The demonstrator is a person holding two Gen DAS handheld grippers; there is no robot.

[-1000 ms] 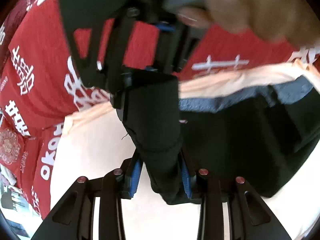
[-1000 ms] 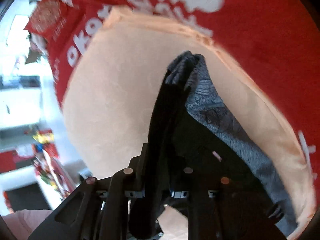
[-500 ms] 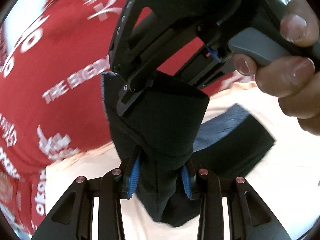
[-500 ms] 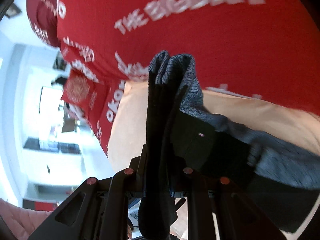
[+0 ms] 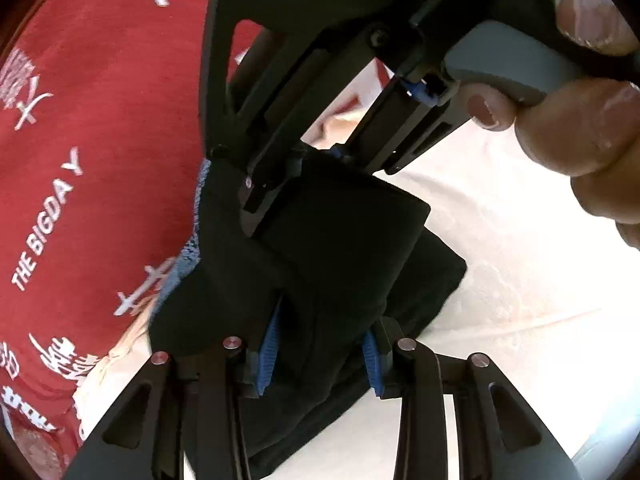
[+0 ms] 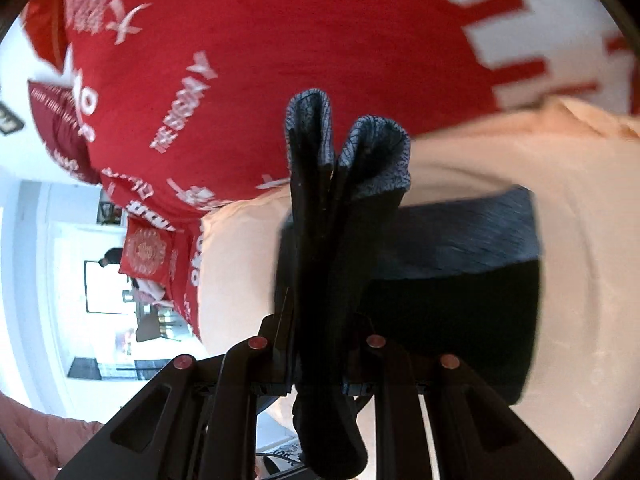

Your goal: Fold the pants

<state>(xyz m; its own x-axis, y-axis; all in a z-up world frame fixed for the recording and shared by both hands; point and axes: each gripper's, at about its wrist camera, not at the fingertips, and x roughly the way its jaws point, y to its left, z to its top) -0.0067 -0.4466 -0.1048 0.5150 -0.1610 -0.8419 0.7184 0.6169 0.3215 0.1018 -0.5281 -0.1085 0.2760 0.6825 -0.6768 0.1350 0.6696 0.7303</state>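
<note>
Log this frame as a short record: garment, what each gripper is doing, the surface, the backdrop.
garment: black pants with a grey heathered waistband, partly folded, one end lifted
left gripper: shut on the pants, black cloth bunched between its blue-padded fingers
right gripper: shut on the pants, doubled grey edge sticking up past it
surface: pale peach cloth under the pants
backdrop: red fabric with white lettering
</note>
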